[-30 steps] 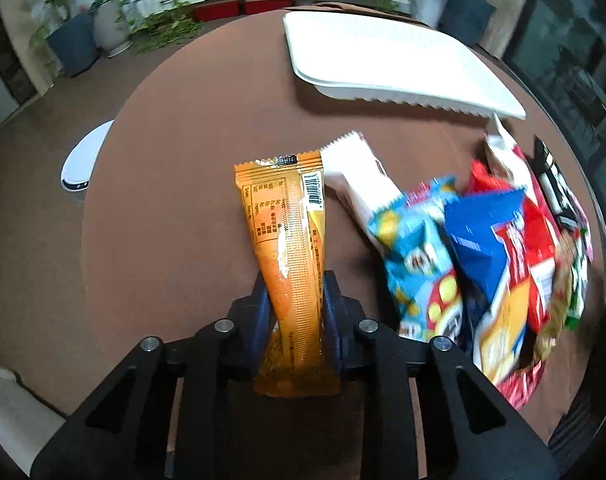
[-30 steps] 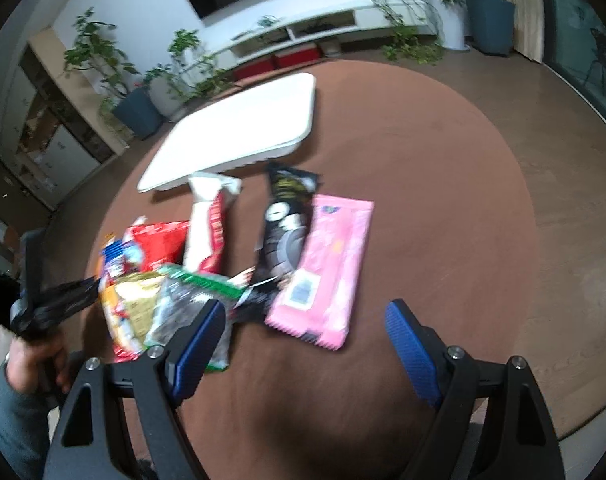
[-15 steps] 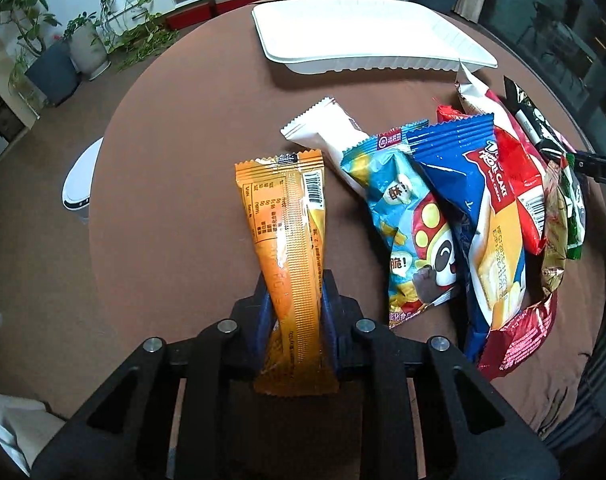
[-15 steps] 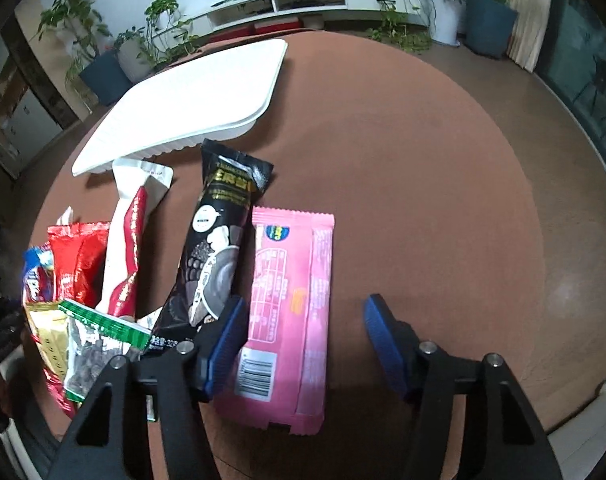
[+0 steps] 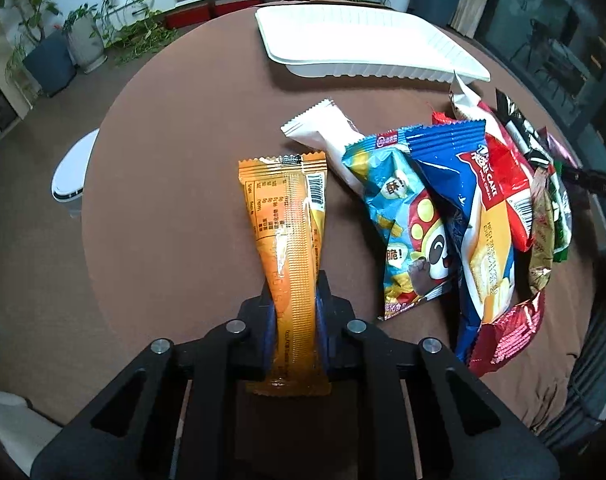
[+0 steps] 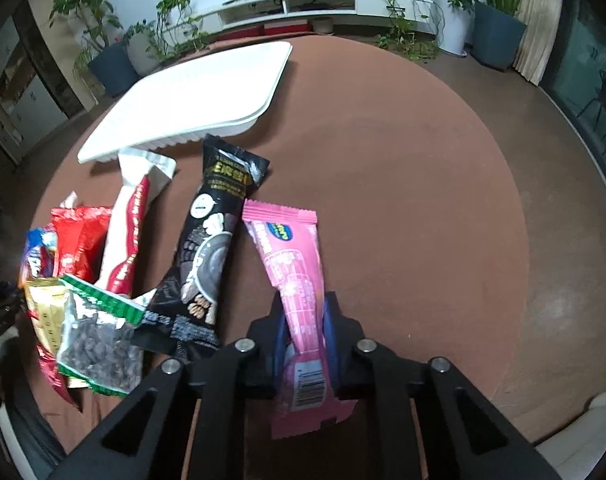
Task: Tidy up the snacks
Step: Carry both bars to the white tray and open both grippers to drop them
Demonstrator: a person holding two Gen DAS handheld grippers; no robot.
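Observation:
My left gripper (image 5: 294,307) is shut on an orange snack packet (image 5: 288,224), held lengthwise over the round brown table (image 5: 175,168). My right gripper (image 6: 303,320) is shut on a pink snack packet (image 6: 293,268) near the table's front. A white tray (image 5: 363,40) lies at the far side of the table and also shows in the right wrist view (image 6: 199,96). A pile of snack bags lies between: a blue cartoon bag (image 5: 407,216), a blue and yellow cake bag (image 5: 475,208), a black cookie packet (image 6: 211,248), a red and white packet (image 6: 129,232).
A white packet (image 5: 323,132) lies beside the orange one. A clear bag of dark bits (image 6: 99,340) and a gold packet (image 6: 43,316) lie at the pile's near end. A white round object (image 5: 71,168) sits on the floor left of the table. Potted plants (image 6: 111,56) stand behind.
My right gripper moved in over the pink packet and shut on it. My left gripper kept hold of the orange packet and shifted its view toward the pile and tray.

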